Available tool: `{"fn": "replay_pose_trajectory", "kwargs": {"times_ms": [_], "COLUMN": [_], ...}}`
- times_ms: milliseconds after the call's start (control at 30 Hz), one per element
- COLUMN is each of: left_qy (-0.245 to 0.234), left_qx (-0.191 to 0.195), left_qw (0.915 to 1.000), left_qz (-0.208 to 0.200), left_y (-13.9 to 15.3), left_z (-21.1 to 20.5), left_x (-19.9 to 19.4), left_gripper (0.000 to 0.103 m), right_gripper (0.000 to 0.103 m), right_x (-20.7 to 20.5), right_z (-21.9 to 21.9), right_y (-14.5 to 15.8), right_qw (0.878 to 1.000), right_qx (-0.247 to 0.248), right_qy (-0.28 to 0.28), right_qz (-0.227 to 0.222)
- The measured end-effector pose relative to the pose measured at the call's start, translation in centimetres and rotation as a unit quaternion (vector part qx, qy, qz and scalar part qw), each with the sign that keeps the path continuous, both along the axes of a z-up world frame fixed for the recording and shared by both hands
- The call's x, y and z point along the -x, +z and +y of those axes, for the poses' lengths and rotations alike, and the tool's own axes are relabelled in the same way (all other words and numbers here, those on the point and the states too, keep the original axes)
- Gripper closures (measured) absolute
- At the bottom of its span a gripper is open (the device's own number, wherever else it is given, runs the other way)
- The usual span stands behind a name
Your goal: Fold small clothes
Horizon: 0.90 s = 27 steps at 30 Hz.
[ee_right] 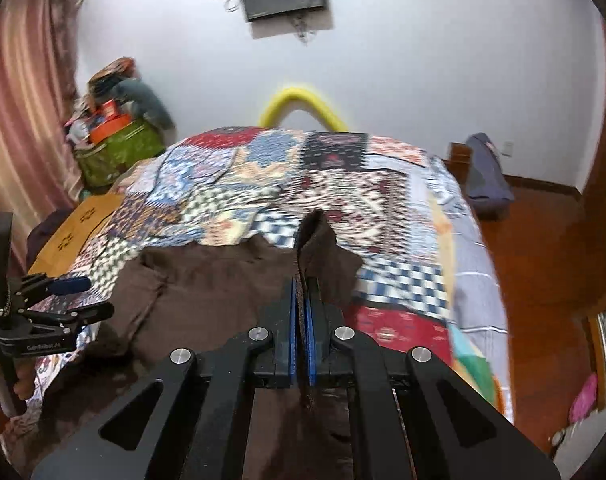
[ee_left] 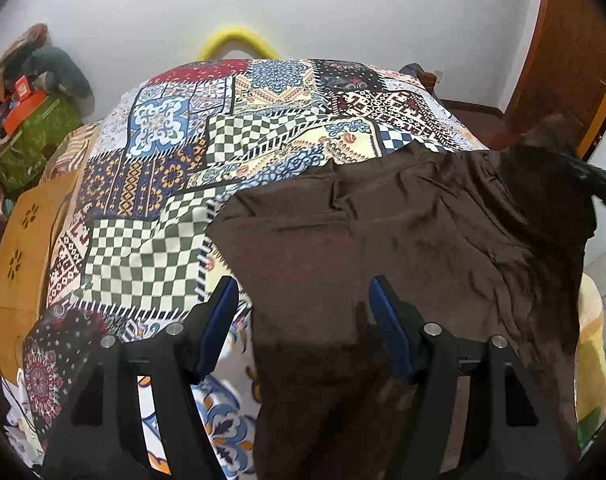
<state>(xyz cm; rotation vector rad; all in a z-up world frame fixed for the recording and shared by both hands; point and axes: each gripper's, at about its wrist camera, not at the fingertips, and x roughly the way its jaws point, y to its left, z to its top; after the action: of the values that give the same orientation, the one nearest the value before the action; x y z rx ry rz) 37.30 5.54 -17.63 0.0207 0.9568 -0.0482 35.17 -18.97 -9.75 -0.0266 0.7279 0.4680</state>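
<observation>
Right tongs (ee_right: 301, 300) pinch a raised edge of the brown garment (ee_left: 383, 232), probably to carry it over for a fold. Left tongs (ee_left: 303, 304) hang wide open above the cloth, which lies on the patchwork bedcover (ee_left: 163, 152).

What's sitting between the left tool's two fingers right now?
Only the brown garment lying on the patchwork bedspread; the left tool is open above its edge, gripping nothing, as the left wrist view shows.
</observation>
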Motion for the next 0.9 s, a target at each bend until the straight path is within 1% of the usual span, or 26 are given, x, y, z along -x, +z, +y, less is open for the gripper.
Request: {"fn": "replay_pose_trajectory", "kwargs": {"times_ms": [67, 167, 300, 333, 400, 433, 467, 500, 567, 633, 767, 833, 900], "left_qy": [0.001, 0.001, 0.005, 0.007, 0.013, 0.016, 0.019, 0.022, 0.03, 0.036, 0.046, 0.05, 0.06], "left_qx": [0.0, -0.001, -0.016, -0.019, -0.019, -0.016, -0.012, -0.008, -0.003, -0.003, -0.011, -0.017, -0.026], "left_qw": [1.0, 1.0, 0.9998, 0.9997, 0.9996, 0.9996, 0.9996, 0.9995, 0.9993, 0.9992, 0.9988, 0.9985, 0.9976], "left_qz": [0.002, 0.006, 0.013, 0.014, 0.017, 0.019, 0.02, 0.021, 0.019, 0.017, 0.012, 0.014, 0.021], "left_y": [-0.1, -0.4, -1.0, -1.2, -1.4, -1.4, -1.4, -1.4, -1.1, -0.9, -0.5, -0.9, -1.7], "left_z": [0.5, 1.3, 2.1, 2.3, 2.8, 3.0, 3.1, 3.3, 3.7, 3.9, 4.5, 4.9, 5.5], "left_x": [0.6, 1.1, 1.4, 1.4, 1.4, 1.4, 1.3, 1.3, 1.0, 0.8, -0.5, -1.5, -2.6], "left_gripper": [0.036, 0.035, 0.035, 0.035, 0.035, 0.035, 0.035, 0.035, 0.035, 0.035, 0.034, 0.03, 0.03], "right_gripper": [0.099, 0.099, 0.099, 0.099, 0.096, 0.091, 0.085, 0.081, 0.069, 0.065, 0.065, 0.065, 0.065], "right_x": [-0.1, -0.5, -1.0, -0.9, -0.8, -0.6, -0.4, -0.1, 0.8, 1.3, 1.3, 0.9, -0.3], "right_z": [1.5, 3.4, 5.2, 5.4, 5.9, 6.1, 6.1, 5.9, 5.3, 4.6, 2.3, 1.3, 0.1], "right_y": [-0.9, -3.0, -5.9, -6.2, -6.8, -6.8, -6.6, -6.3, -5.1, -3.9, -1.9, -1.7, -2.1], "right_qw": [1.0, 0.999, 0.997, 0.996, 0.994, 0.993, 0.992, 0.992, 0.993, 0.995, 0.998, 0.998, 0.999], "right_qx": [0.007, 0.012, 0.02, 0.021, 0.028, 0.03, 0.031, 0.029, 0.027, 0.026, 0.024, 0.027, 0.028], "right_qy": [0.011, 0.019, 0.031, 0.035, 0.047, 0.054, 0.061, 0.066, 0.073, 0.073, 0.053, 0.037, 0.015], "right_qz": [0.005, 0.025, 0.067, 0.074, 0.095, 0.104, 0.108, 0.106, 0.087, 0.068, 0.039, 0.035, 0.04]}}
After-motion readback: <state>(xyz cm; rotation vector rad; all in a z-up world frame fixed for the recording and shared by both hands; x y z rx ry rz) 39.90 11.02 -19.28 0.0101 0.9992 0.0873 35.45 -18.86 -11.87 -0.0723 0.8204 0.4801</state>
